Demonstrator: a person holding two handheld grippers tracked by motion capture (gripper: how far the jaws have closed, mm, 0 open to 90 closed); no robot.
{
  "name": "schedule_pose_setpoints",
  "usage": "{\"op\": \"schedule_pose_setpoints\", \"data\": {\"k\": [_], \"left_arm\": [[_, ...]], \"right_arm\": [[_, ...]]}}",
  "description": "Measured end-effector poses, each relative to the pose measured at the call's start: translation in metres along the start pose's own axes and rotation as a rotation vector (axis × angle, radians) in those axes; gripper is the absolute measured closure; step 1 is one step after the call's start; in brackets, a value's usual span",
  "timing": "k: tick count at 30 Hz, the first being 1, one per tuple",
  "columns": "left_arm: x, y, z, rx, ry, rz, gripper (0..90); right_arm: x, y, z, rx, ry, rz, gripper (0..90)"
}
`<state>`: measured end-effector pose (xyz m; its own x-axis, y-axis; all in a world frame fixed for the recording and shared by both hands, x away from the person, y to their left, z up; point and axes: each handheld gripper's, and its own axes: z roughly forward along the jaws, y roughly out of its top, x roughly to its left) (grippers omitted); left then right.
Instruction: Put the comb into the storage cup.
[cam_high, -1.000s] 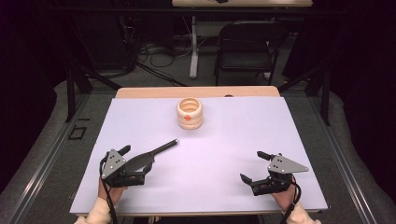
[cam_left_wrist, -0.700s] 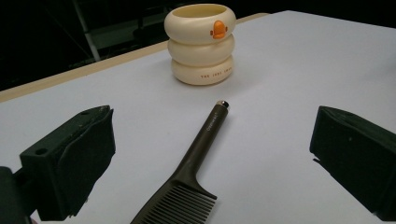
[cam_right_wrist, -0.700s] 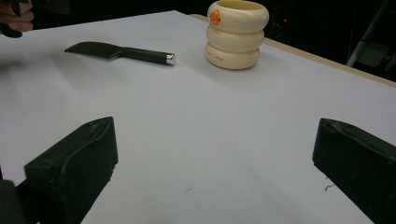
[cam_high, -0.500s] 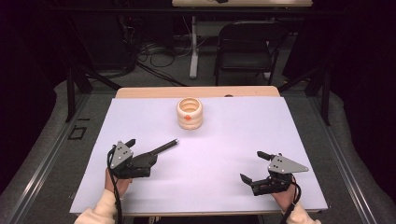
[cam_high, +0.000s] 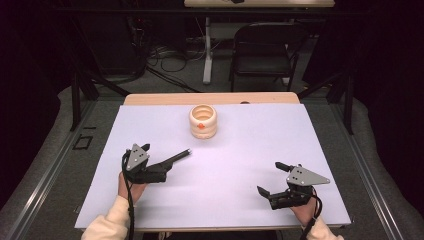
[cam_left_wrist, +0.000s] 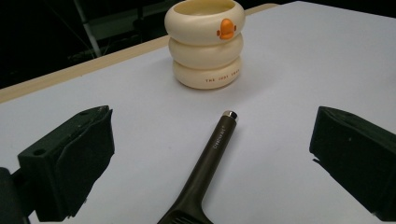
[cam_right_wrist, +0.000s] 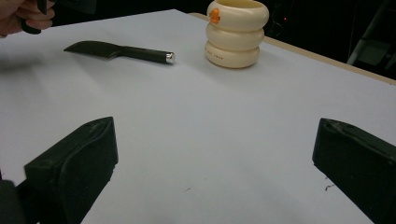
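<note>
A cream ribbed cup (cam_high: 202, 121) with an orange mark stands upright at the back middle of the white table (cam_high: 280, 130). A black utensil (cam_high: 175, 158) with a silver-capped handle lies flat left of centre, its handle end pointing towards the cup. My left gripper (cam_high: 159, 168) is open, low over the utensil's broad end. In the left gripper view, the handle (cam_left_wrist: 219, 135) runs between the wide-apart jaws towards the cup (cam_left_wrist: 205, 42). My right gripper (cam_high: 268, 178) is open near the front right with nothing between its jaws (cam_right_wrist: 215, 158). From there the utensil (cam_right_wrist: 126, 50) and cup (cam_right_wrist: 236, 35) lie farther off.
A bare wooden strip (cam_high: 210, 98) edges the table's far side. Behind it stand a dark chair (cam_high: 265, 47) and a table leg with cables on the floor (cam_high: 170, 55). The hand on the left gripper (cam_right_wrist: 23, 16) appears at the right gripper view's top left.
My left gripper has moved forward and slightly right, coming over the utensil's broad end. The utensil, cup and right gripper have stayed put.
</note>
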<state>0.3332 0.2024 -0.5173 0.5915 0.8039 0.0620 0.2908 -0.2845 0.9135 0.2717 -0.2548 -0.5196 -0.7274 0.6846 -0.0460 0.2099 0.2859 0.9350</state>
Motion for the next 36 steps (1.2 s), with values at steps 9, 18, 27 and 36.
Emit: {"op": "schedule_pose_setpoints", "data": {"k": [9, 18, 27, 36], "left_arm": [[0.002, 0.005, 0.012, 0.030, 0.010, -0.005, 0.1], [0.006, 0.009, 0.025, 0.051, 0.025, -0.026, 0.0], [0.006, 0.011, 0.036, 0.077, 0.030, -0.030, 0.2], [0.006, 0.013, 0.044, 0.098, 0.033, -0.030, 2.8]], "right_arm": [[0.000, 0.000, 0.001, 0.002, 0.000, 0.002, 0.0], [0.000, 0.000, 0.001, 0.002, 0.002, 0.001, 0.0], [0.000, 0.000, 0.001, 0.002, 0.003, 0.002, 0.0], [0.000, 0.000, 0.001, 0.004, 0.005, 0.002, 0.0]]}}
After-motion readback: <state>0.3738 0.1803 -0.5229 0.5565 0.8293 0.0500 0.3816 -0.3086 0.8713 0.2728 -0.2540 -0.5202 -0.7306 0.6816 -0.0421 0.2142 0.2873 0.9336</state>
